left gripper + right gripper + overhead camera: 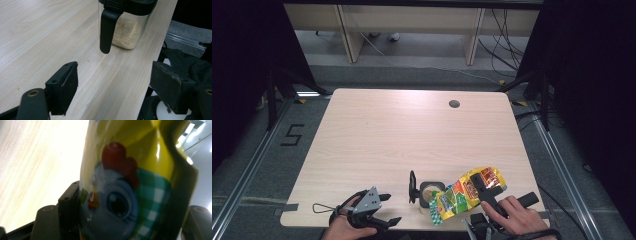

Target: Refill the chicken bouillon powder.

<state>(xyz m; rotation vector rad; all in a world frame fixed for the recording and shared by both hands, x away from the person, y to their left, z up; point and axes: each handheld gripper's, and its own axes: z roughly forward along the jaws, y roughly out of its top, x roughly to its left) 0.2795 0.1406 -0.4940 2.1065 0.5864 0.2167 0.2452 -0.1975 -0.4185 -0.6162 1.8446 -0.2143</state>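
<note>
A clear jar (428, 194) with beige granules stands near the table's front edge, its black lid (413, 186) flipped up to the left. In the left gripper view the jar (127, 35) and its black handle (107, 30) are just ahead of my left gripper (115, 85), which is open and empty. That left gripper (391, 208) rests at the front left of the table. My right gripper (484, 192) is shut on a yellow snack bag (462, 195), held tilted with its lower end by the jar's mouth. The bag's (120, 182) cartoon chicken print sits between the right gripper's (130, 217) jaws.
The wooden table (412, 135) has a round cable hole (454, 104) at the back right. A thin black wire loop (319, 207) lies at the front left corner. The jar stands close to the front edge. Desk legs and cables are on the floor beyond.
</note>
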